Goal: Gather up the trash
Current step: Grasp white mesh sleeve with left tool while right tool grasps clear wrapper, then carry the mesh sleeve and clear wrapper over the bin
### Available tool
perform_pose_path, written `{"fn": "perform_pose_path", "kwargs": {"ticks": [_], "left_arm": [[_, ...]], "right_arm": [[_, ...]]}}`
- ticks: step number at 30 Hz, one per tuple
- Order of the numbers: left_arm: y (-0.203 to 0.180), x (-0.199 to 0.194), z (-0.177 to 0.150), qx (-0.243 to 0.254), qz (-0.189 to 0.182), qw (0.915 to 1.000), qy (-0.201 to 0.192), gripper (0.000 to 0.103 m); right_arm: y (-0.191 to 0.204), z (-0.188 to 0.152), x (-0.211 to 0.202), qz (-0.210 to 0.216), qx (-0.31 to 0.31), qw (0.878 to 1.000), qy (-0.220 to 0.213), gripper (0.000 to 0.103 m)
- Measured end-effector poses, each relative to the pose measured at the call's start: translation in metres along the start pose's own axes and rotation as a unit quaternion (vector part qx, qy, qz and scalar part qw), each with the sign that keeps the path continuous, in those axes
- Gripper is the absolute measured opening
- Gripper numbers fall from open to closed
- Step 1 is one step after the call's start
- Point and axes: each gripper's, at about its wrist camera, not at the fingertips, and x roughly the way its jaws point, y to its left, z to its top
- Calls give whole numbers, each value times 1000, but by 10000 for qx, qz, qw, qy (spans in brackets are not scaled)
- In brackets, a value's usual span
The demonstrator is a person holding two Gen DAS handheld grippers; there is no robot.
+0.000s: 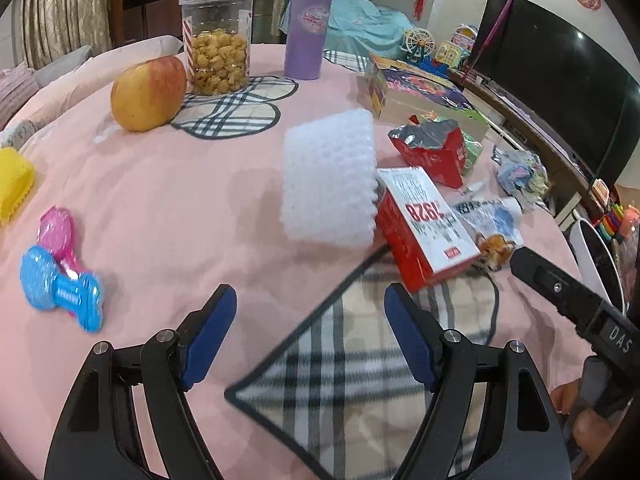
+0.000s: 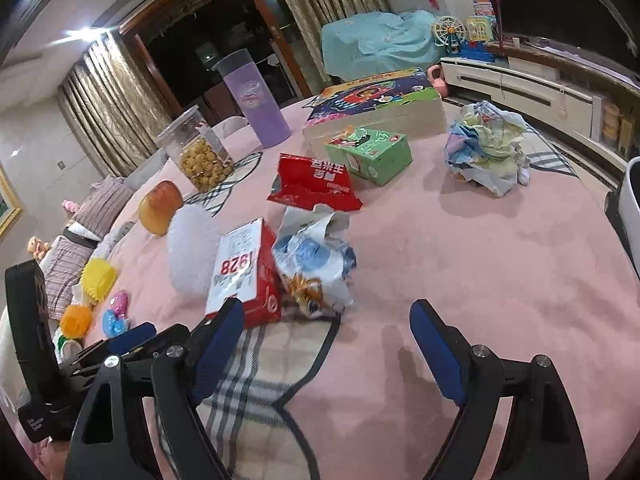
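Both my tools, left tool and right tool, wide, empty | red carton on desk, lying flat, long axis running away from me | white foam touching it

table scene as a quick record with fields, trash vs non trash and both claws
surface: pink tablecloth
trash: crumpled paper; red snack bag; plastic wrapper; red carton; white foam net
not trash: apple; snack jar; purple tumbler
left claw: open, empty
right claw: open, empty
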Motion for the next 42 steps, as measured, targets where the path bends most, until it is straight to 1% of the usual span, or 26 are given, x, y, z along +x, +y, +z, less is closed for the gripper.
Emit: {"fn": "perform_pose_path", "kwargs": {"ticks": [5,10,13,14,15,16,17,18,19,20,21,22,23,24,27,36,38,42], "left_arm": [[2,8,11,-38,-104,9999,19,78],[-4,9,21,150,-129,9995,-243,78],[-7,18,24,224,-135,9995,-180,77],[-6,22,25,204,-157,9996,-145,74],[-5,24,25,182,-164,9996,-123,65],[-4,25,25,160,-175,9997,-100,60],[-2,27,25,111,-227,9997,-56,53],[0,29,25,80,-282,9996,-36,41],[1,30,25,51,-339,9994,-11,34],[1,31,25,28,-374,9993,12,23],[2,31,25,16,-395,9992,14,16],[2,29,25,17,-416,9991,-12,13],[2,26,23,17,-419,9991,-77,12],[2,23,23,23,-406,9991,-132,12],[1,11,18,67,-364,9989,-290,11],[-5,-20,-8,92,-557,9978,-360,10],[-11,-30,-14,136,-645,9969,-428,10],[-31,-40,-17,353,-854,9948,-440,10]], "right_arm": [[2,5,8,55,-76,9999,36,86],[7,11,19,27,-221,9997,97,85],[10,14,29,84,-273,9994,214,85],[10,15,31,102,-293,9992,247,84],[11,15,33,115,-315,9991,273,80],[13,15,35,140,-339,9989,303,77],[13,15,36,172,-345,9988,317,73],[14,15,35,189,-350,9988,301,69],[14,14,35,202,-364,9987,287,65],[15,14,34,247,-386,9986,270,56],[16,14,33,272,-425,9984,245,49],[18,13,31,266,-470,9983,218,45],[19,14,29,241,-509,9983,170,32],[20,13,26,163,-551,9983,109,22],[14,11,17,231,-499,9985,85,22],[-4,-1,-19,298,-294,9991,-106,22],[-8,-4,-30,290,-268,9991,-173,22],[-16,-9,-46,251,-193,9992,-258,22]]}}
